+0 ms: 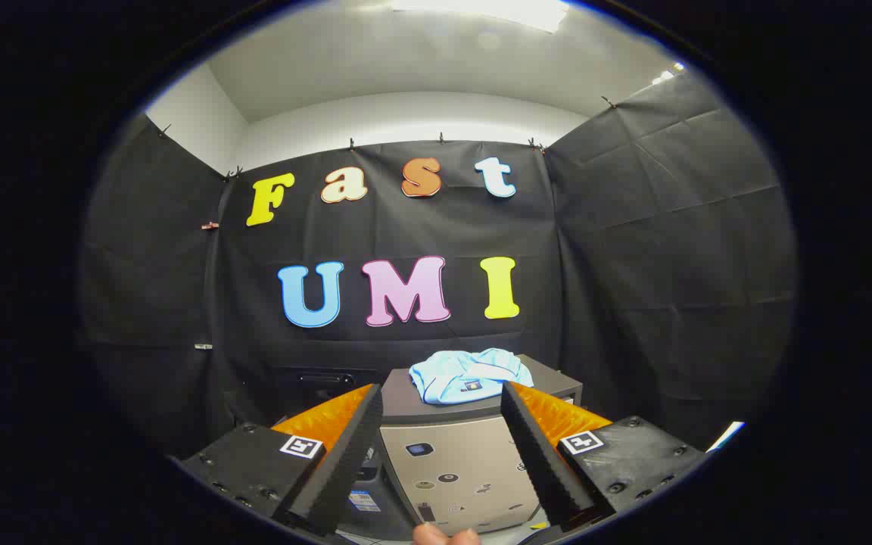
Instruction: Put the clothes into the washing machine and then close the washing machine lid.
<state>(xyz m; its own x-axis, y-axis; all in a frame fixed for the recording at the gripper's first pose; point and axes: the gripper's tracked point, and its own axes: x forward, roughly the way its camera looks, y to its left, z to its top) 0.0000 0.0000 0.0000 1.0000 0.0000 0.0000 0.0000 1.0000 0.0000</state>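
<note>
Tongs point(443, 412) are held apart, empty, well short of the light-blue clothes point(468, 375) heaped on the washing machine point(451, 462). Approach step; forward reach needed next.

Light blue shirt point(469, 375) with small dark chest patch, 12 o'clock beyond the gripper point(442, 405). Washing machine point(466, 469): dark grey top, beige-silver front with small dark stickers. Black booth cloth point(671, 250), white wall point(406, 117) above.
</note>
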